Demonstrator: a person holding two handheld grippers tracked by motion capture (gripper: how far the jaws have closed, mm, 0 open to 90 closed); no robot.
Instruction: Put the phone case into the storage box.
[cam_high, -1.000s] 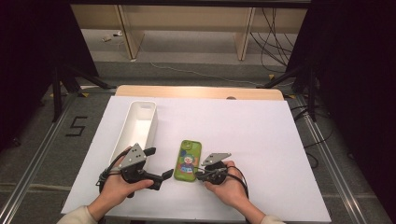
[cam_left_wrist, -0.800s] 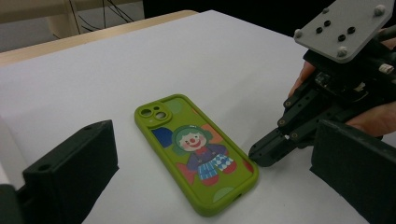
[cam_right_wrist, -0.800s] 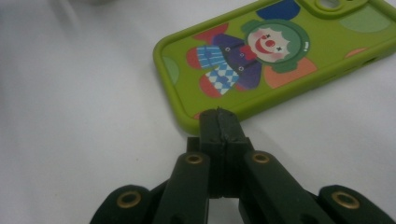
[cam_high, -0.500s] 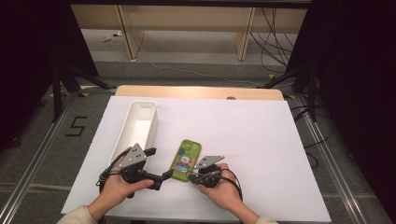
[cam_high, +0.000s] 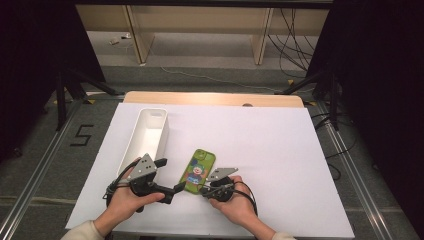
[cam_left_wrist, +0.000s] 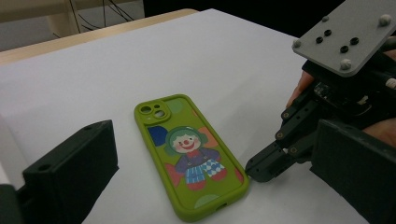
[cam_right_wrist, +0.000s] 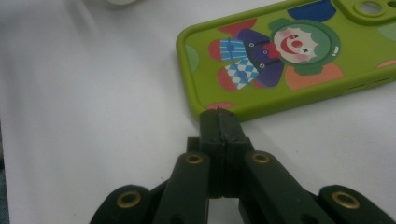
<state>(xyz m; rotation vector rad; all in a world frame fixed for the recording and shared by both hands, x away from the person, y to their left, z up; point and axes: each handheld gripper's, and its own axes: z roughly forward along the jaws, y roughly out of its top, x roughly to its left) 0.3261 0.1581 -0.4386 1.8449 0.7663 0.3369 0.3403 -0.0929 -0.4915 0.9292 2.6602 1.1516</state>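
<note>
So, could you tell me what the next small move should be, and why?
Probably nudge the phone with the right gripper: its jaws are shut, tips at the phone's near corner. The left gripper, jaws open, waits astride the opposite end.

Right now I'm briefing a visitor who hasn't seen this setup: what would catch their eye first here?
The bright green phone case with a cartoon clown, lying flat near the front of the white table. The right gripper, jaws shut, has its tip at the case's near corner, while the left gripper sits open just to its left. A long white bin lies on the table's left side.
</note>
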